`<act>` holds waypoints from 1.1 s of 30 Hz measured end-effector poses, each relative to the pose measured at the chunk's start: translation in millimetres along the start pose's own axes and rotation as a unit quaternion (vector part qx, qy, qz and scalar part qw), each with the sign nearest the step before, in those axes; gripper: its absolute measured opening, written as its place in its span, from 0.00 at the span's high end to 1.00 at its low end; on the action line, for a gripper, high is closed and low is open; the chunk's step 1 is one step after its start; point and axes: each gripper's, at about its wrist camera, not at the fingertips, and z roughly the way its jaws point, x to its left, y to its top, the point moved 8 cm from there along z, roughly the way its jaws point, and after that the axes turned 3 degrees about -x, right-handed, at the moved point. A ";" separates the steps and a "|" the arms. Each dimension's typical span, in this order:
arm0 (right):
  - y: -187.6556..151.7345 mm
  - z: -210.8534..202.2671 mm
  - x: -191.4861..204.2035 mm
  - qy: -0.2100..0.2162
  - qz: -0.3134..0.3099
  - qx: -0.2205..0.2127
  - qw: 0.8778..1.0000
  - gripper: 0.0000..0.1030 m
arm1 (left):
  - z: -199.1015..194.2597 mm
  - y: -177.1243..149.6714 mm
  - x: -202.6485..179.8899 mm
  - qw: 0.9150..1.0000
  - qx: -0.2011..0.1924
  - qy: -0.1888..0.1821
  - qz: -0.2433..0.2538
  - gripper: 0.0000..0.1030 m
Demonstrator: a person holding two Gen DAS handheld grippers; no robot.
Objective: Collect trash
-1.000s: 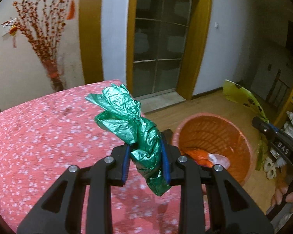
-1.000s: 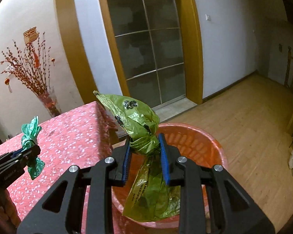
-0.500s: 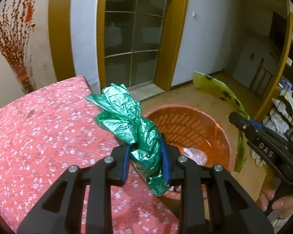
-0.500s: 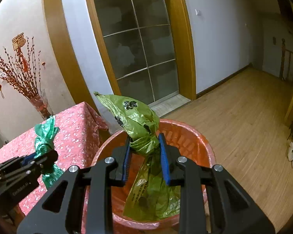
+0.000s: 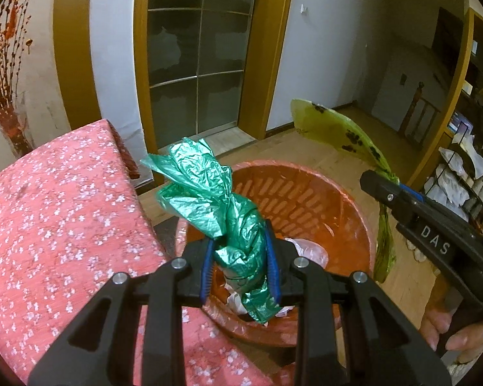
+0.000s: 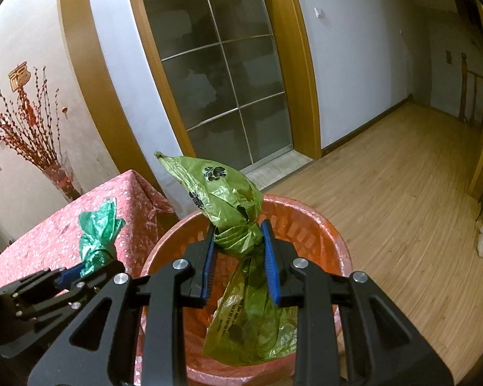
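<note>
My left gripper [image 5: 240,265] is shut on a crumpled green plastic bag [image 5: 222,206] and holds it over the near rim of the orange trash basket [image 5: 309,199]. My right gripper [image 6: 240,257] is shut on a yellow-green bag with paw prints [image 6: 228,193], which hangs over the basket [image 6: 322,225]. The left gripper with the green bag [image 6: 96,238] shows at the left of the right wrist view. The right gripper and its bag [image 5: 347,132] show at the right of the left wrist view. White crumpled trash [image 5: 306,247] lies inside the basket.
A table with a pink flowered cloth [image 5: 54,212] stands left of the basket. A vase of red branches [image 6: 35,148] stands at its far side. A glass door [image 6: 222,74], wooden floor [image 6: 402,199] and shelves [image 5: 467,167] at the right.
Both grippers have moved from the table side toward the basket. The green bag now hangs over the basket rim, and the yellow-green bag hangs over its inside.
</note>
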 end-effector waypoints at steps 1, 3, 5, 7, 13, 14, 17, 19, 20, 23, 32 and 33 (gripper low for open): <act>0.1 1.5 -0.7 0.001 0.004 0.001 1.000 0.73 | 3.3 -0.1 2.1 1.000 0.002 -0.001 0.001 0.70; -0.7 3.3 -1.5 0.004 0.011 0.004 1.000 0.71 | 9.6 -1.2 2.0 1.000 0.007 0.000 0.002 0.67; -1.7 5.3 -1.8 0.007 0.014 0.009 1.000 0.67 | 15.0 -3.3 4.3 1.000 0.011 0.004 0.003 0.62; -2.6 5.5 -2.8 0.005 0.015 0.010 1.000 0.62 | 19.6 -6.0 7.9 1.000 0.016 0.006 0.001 0.57; -0.9 -0.7 -5.7 0.001 0.017 0.002 1.000 0.43 | 22.7 -13.4 21.0 1.000 0.021 0.020 -0.006 0.50; -0.5 -4.4 -4.4 -0.001 0.013 -0.001 1.000 0.40 | 21.6 -13.8 23.3 1.000 0.020 0.023 -0.008 0.49; 1.6 -12.1 -2.5 -0.002 0.005 -0.011 1.000 0.32 | 8.4 -15.4 35.5 0.999 0.007 0.038 -0.014 0.42; 4.0 -20.8 -0.5 -0.001 -0.001 -0.022 1.000 0.24 | -5.3 -15.7 41.9 0.999 -0.006 0.049 -0.015 0.37; 5.2 -27.8 1.7 -0.001 -0.007 -0.030 1.000 0.20 | -14.8 -16.0 45.8 0.998 -0.015 0.054 -0.014 0.33; 7.7 -46.8 9.8 -0.005 -0.020 -0.055 0.998 0.12 | -47.3 -17.1 58.0 0.996 -0.046 0.071 -0.018 0.21; -4.4 -114.7 42.7 0.020 -0.040 -0.116 0.992 0.02 | -148.6 -39.3 86.6 0.981 -0.128 0.141 -0.032 0.04; -8.8 -119.9 47.5 0.018 -0.051 -0.113 0.992 0.02 | -160.2 -46.4 88.5 0.979 -0.134 0.153 -0.034 0.04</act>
